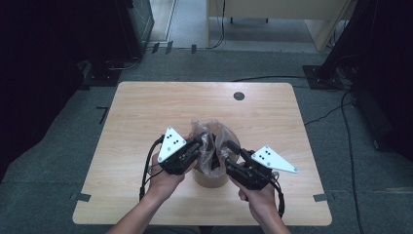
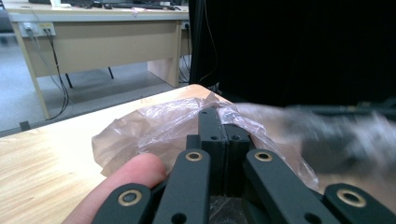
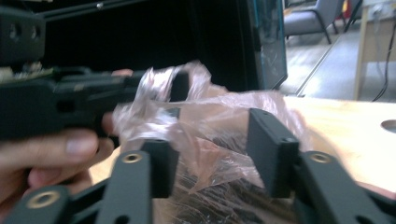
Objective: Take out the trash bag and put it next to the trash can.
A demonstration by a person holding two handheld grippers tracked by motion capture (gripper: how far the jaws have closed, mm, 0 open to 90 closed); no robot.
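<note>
Left gripper [image 2: 223, 122] pinches the clear plastic bag [image 1: 210, 139] lining a brown cylindrical container [image 1: 210, 179] at the wooden surface's [image 1: 146, 107] near middle, while right gripper [image 3: 219, 140] gapes around the bag's opposite edge.

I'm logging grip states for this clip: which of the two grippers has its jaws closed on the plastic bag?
The left gripper: its jaws are pressed together, pinching the plastic bag. The right gripper has jaws spread wide around the film.

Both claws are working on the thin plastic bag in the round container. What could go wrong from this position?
1. The left claw is shut on the plastic bag; a hard pull could tear the thin film.
2. The right claw is open around loose bag folds and may close on nothing.
3. Pulling could tip the container.
</note>
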